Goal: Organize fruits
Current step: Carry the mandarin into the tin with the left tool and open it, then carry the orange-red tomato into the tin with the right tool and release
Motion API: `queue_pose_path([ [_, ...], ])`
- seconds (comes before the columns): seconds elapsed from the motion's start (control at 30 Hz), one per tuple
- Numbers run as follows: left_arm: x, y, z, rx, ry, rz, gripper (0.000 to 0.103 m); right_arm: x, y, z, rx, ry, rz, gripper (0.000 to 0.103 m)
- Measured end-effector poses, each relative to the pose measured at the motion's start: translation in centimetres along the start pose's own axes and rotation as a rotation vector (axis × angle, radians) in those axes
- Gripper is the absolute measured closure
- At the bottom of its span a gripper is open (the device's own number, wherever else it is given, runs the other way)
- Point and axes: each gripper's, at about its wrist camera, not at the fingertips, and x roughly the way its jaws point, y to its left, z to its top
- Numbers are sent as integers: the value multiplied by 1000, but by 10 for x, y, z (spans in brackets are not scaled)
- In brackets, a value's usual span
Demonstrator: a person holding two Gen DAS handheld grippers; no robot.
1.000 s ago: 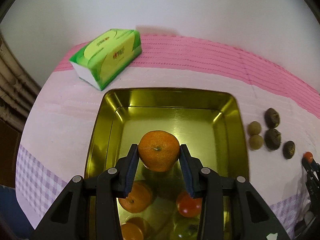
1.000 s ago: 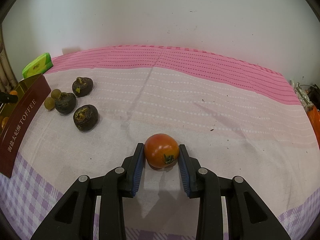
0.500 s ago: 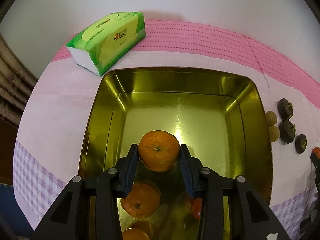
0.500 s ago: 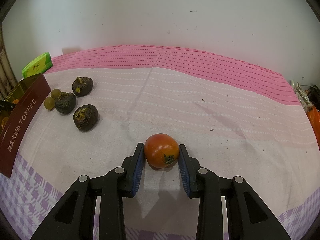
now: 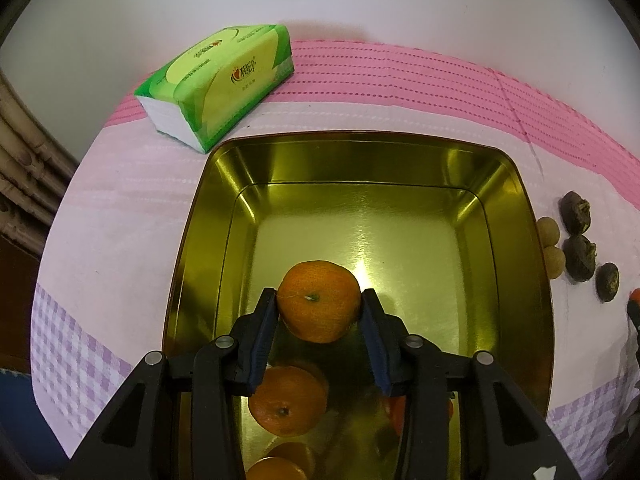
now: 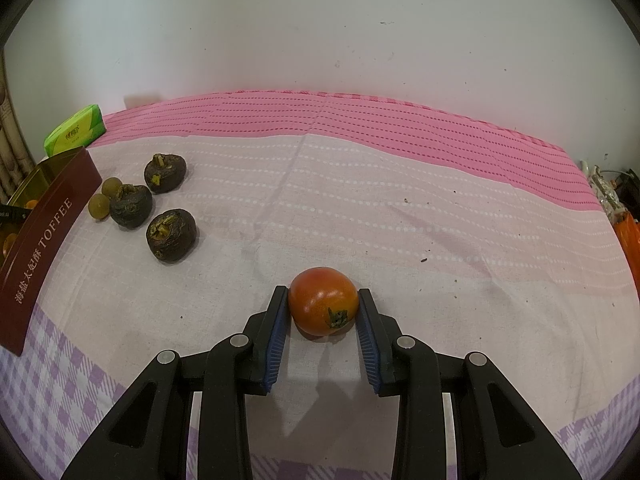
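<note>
My left gripper [image 5: 320,308] is shut on an orange mandarin [image 5: 319,300], held over the inside of a gold metal tin [image 5: 360,164]. More mandarins [image 5: 286,400] and a red fruit, partly hidden by my fingers, lie at the tin's near end. My right gripper [image 6: 323,310] is shut on a red tomato [image 6: 323,300] that rests on the tablecloth. Three dark brown round fruits [image 6: 171,234] and two small yellow-green ones [image 6: 99,206] lie on the cloth beside the tin's dark red wall [image 6: 44,240], left of the right gripper. They also show in the left wrist view [image 5: 580,252].
A green tissue pack [image 5: 218,88] lies behind the tin near the white wall. The table is covered by a pink, white and lilac checked cloth [image 6: 400,208]. Clutter and an orange object [image 6: 630,236] sit at the right table edge. Bamboo poles stand at the far left.
My left gripper has moved forward over the tin with the mandarin, so the tin and tissue pack look closer. My right gripper and the tomato have not moved.
</note>
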Motion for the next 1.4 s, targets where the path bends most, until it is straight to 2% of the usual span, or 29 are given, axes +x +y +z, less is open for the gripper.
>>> queue_pose_path([
  [0.17, -6, -1, -1, 12, -18, 4, 62, 0, 0, 0, -1, 0, -1, 68],
  [0.3, -16, 0, 0, 15, -46, 7, 53, 0, 0, 0, -1, 0, -1, 68],
  [0.7, -52, 5, -15, 26, -111, 13, 41, 0, 0, 0, 1, 0, 1, 68],
  [0.83, -64, 16, -27, 9, -125, 21, 37, 0, 0, 0, 4, 0, 4, 68],
  [1.0, -77, 30, -39, -7, -139, 42, 26, 0, 0, 0, 9, 0, 4, 68],
  [1.4, -89, 61, -63, -69, -151, 76, 20, 4, 1, 6, 32, 37, -10, 69],
])
